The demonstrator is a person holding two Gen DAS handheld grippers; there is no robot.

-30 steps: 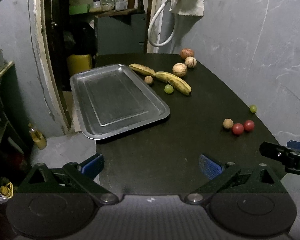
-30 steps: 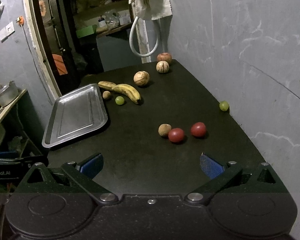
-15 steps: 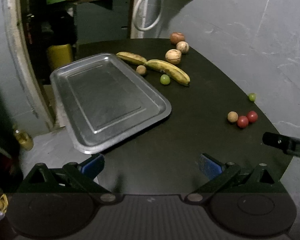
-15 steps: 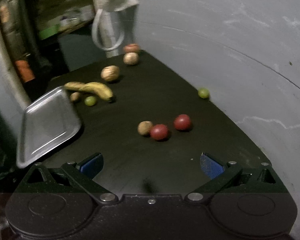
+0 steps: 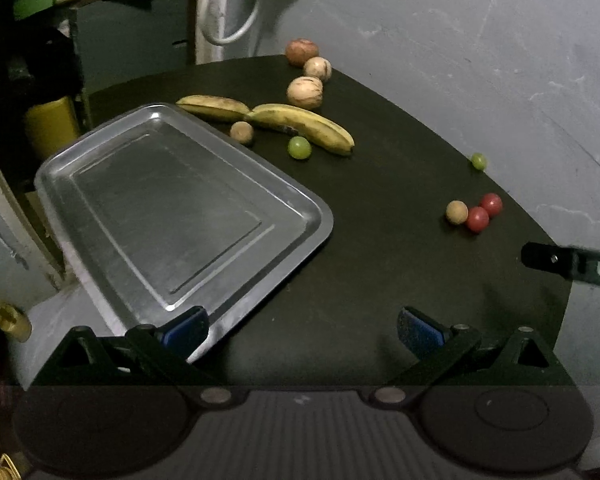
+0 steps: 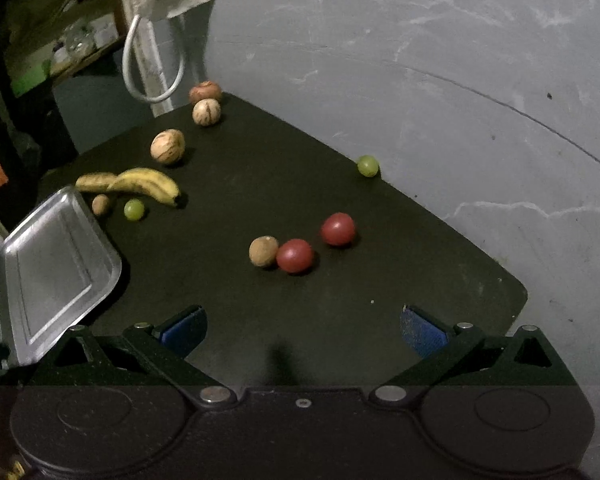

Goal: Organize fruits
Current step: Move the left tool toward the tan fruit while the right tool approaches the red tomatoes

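On the dark table (image 5: 380, 280) lay a rectangular silver metal tray (image 5: 112, 280) with nothing in it, and all the fruits were outside it on the table top. Just beyond the far edge of the tray lay two yellow bananas with brown spots (image 5: 304, 126), touching end to end, and between them and the tray sat a small brown round fruit (image 5: 242, 133) and a green grape (image 5: 299, 147). Behind the bananas, further from the tray and close to the grey wall (image 5: 460, 60), stood two pale striped round fruits (image 5: 305, 92) and one reddish round fruit (image 5: 301, 51). Well apart from the tray, on the wall side, two small red tomatoes (image 6: 295, 255) and a tan round fruit (image 6: 263, 251) formed a little group; the nearer tomato touched the tan fruit. A second green grape (image 6: 367, 165) rested alone near the wall. The left gripper (image 5: 302, 326) was released, with its blue pads (image 5: 418, 330) spread wide, one pad over the near corner of the tray, and it grasped nothing. The right gripper (image 6: 302, 326) was also spread wide and held nothing, with its fingers in front of the tomatoes.
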